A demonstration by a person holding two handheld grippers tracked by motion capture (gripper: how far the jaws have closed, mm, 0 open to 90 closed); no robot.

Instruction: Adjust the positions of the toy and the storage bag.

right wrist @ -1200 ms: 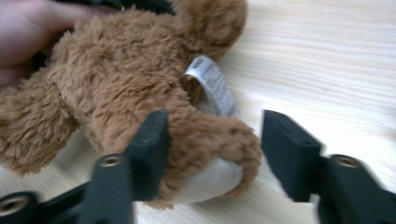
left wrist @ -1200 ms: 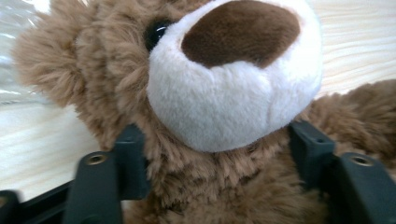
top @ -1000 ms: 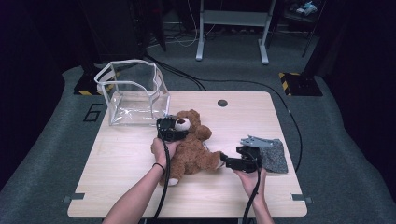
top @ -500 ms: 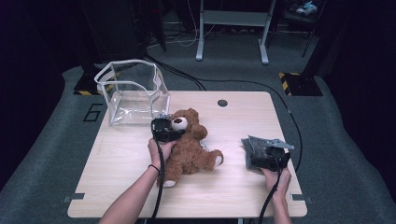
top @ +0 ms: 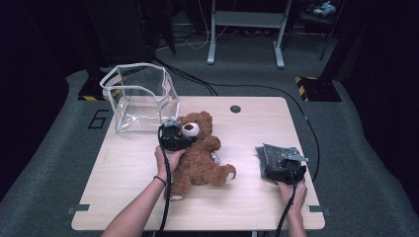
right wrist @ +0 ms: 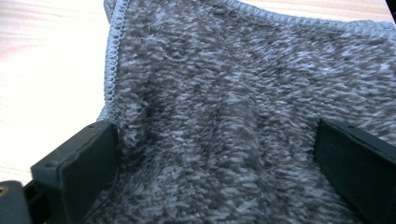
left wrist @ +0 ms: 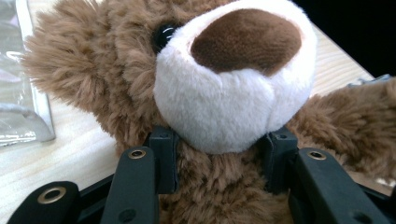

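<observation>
A brown teddy bear [top: 200,160] lies on its back in the middle of the wooden table [top: 123,173]. My left gripper [top: 177,139] is shut on the bear's neck, just under the white muzzle [left wrist: 233,93], with a pad pressed into the fur on either side [left wrist: 163,158]. At the right lies a folded grey knitted cloth [top: 269,154]. My right gripper [top: 280,170] is down on the cloth [right wrist: 224,84]. Its jaws have just been opening and now stand wide apart, with cloth lying between the pads, ungripped.
A clear plastic bag [top: 143,96] with a white rim stands open at the table's far left, just behind the bear's head; its edge shows in the left gripper view [left wrist: 21,107]. A small dark round hole [top: 235,108] sits near the far edge.
My right gripper left the bear's leg, moved right and came down onto the grey cloth. The left gripper, still on the bear's neck, shifted slightly.
</observation>
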